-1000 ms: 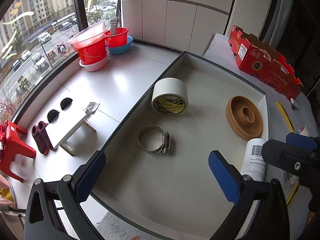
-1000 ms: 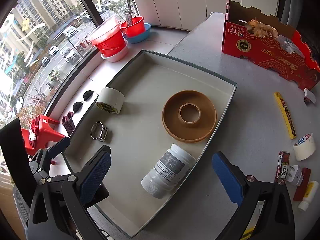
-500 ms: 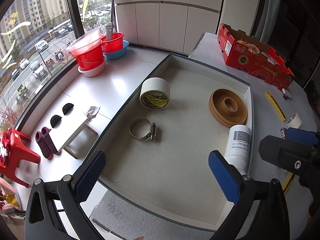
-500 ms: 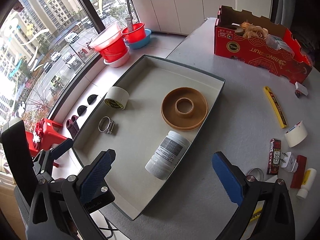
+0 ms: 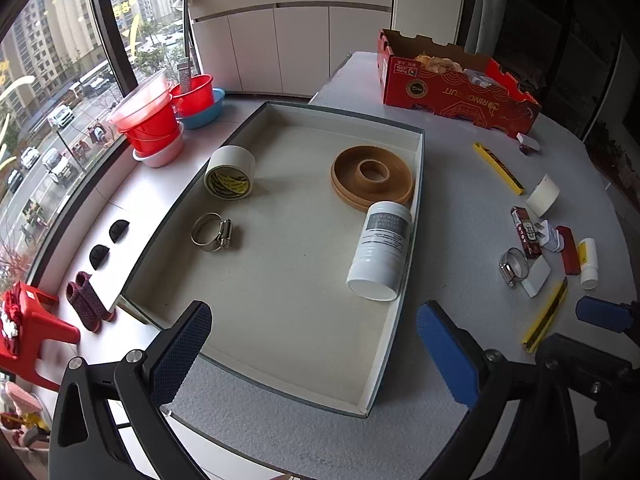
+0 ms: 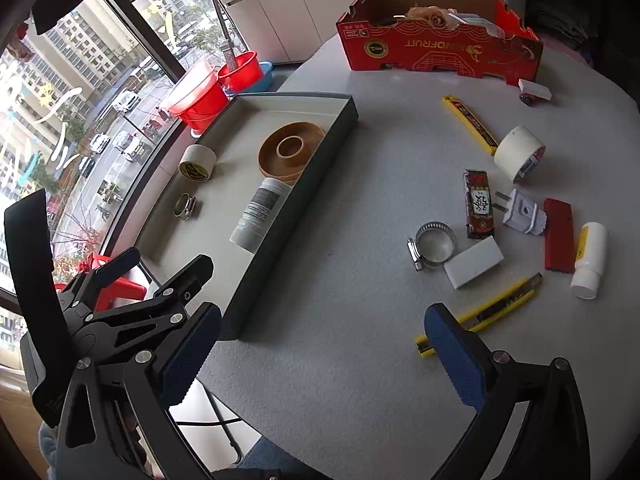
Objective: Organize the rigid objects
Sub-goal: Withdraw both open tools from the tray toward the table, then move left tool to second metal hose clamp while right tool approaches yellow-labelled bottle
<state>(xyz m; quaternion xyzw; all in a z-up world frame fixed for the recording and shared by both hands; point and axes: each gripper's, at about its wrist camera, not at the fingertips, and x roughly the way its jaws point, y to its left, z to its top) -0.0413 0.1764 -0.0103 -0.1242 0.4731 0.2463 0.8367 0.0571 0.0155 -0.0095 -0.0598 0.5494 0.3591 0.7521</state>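
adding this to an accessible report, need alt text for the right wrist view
Open right gripper hovers over a grey table strewn with small items, nearest a yellow utility knife. Left, a shallow grey tray holds a white bottle and brown ring dish.

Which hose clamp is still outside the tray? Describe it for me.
Start from the shallow tray, then look right to the loose clutter on the grey table. The hose clamp touches a white block; it is the only bare metal ring there.

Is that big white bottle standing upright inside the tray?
No, the white bottle lies on its side in the tray, along the right wall, one end by the brown ring-shaped dish.
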